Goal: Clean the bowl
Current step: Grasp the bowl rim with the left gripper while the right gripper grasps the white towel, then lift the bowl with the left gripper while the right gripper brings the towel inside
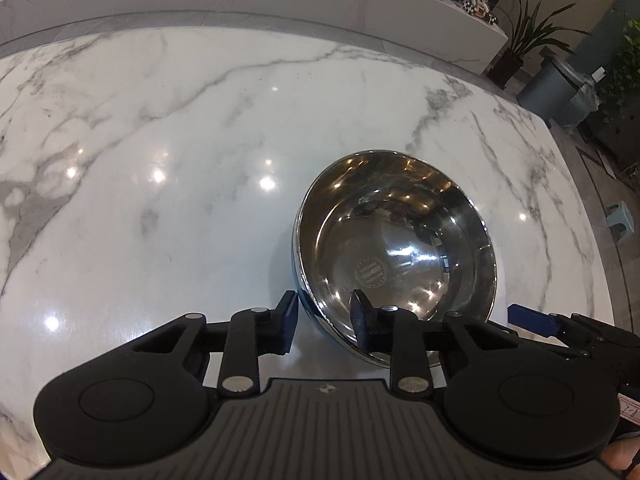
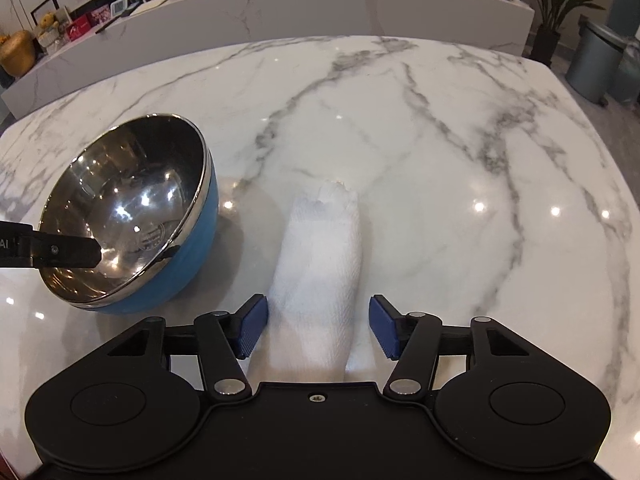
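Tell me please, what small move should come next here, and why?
Probably close the right gripper on the white cloth. Its jaws stand open on either side of the cloth, which lies on the marble table, not yet gripped. The left gripper already straddles the tilted bowl's rim, so the bowl looks ready for wiping.

A glossy white marble tabletop with grey veins (image 2: 420,140) carries everything here, its polished surface dotted with bright reflections of ceiling lights and its far edge running close to a long white marble ledge (image 2: 312,4) behind it. On the left part of the table, in the right wrist view, sits a round steel bowl with a blue outer shell (image 2: 132,216), tilted so its shiny inside faces the near left. Just to the right of the bowl, apart from it, a white folded textured cloth (image 2: 320,264) lies flat on the marble, stretching from the near edge of view toward the table's middle.
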The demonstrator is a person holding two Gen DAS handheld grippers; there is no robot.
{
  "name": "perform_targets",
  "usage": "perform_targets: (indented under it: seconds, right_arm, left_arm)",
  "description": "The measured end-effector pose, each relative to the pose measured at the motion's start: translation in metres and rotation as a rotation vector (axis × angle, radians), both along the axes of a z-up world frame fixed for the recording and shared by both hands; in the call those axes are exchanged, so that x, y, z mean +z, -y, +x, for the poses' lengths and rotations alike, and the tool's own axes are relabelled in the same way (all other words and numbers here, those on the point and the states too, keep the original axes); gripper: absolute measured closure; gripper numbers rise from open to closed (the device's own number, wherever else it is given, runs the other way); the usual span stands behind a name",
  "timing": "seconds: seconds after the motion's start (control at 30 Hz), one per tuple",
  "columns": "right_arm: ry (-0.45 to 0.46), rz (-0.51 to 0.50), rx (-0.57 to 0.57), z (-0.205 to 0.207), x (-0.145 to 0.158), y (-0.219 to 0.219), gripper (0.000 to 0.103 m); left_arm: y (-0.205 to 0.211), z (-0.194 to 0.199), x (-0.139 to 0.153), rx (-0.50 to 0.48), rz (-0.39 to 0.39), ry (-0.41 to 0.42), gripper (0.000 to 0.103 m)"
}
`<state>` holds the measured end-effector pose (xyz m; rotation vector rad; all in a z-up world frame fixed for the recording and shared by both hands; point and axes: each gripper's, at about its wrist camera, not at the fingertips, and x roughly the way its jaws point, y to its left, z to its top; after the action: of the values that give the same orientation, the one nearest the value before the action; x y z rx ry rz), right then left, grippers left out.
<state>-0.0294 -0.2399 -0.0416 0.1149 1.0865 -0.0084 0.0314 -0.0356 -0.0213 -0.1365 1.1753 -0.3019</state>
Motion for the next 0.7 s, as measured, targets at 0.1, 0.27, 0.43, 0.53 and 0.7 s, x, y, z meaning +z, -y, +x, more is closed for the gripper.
perform_targets:
  seconds: [0.1, 0.27, 0.43, 0.53, 0.7]
  right_arm:
    - [0.003, -0.036, 0.019, 0.001, -0.001, -0.009, 0.047]
    - [0.028, -0.072, 0.037, -0.002, -0.002, -0.019, 0.066]
    - [0.036, -0.052, 0.025, -0.004, 0.0, -0.015, 0.079]
    - [0.051, -0.056, 0.018, -0.006, 0.003, -0.014, 0.084]
    - [0.142, -0.064, 0.014, -0.016, 0.029, -0.011, 0.085]
  left_arm:
    - [-0.001, 0.0, -0.001, 0.003, -0.007, -0.001, 0.078]
    - [-0.002, 0.0, -0.001, -0.002, -0.005, 0.006, 0.08]
    - [-0.003, 0.0, -0.002, 0.011, 0.015, 0.01, 0.091]
    - [-0.003, 0.0, -0.001, 0.014, 0.02, 0.017, 0.094]
    - [-0.002, -0.001, 0.0, 0.011, 0.029, 0.028, 0.094]
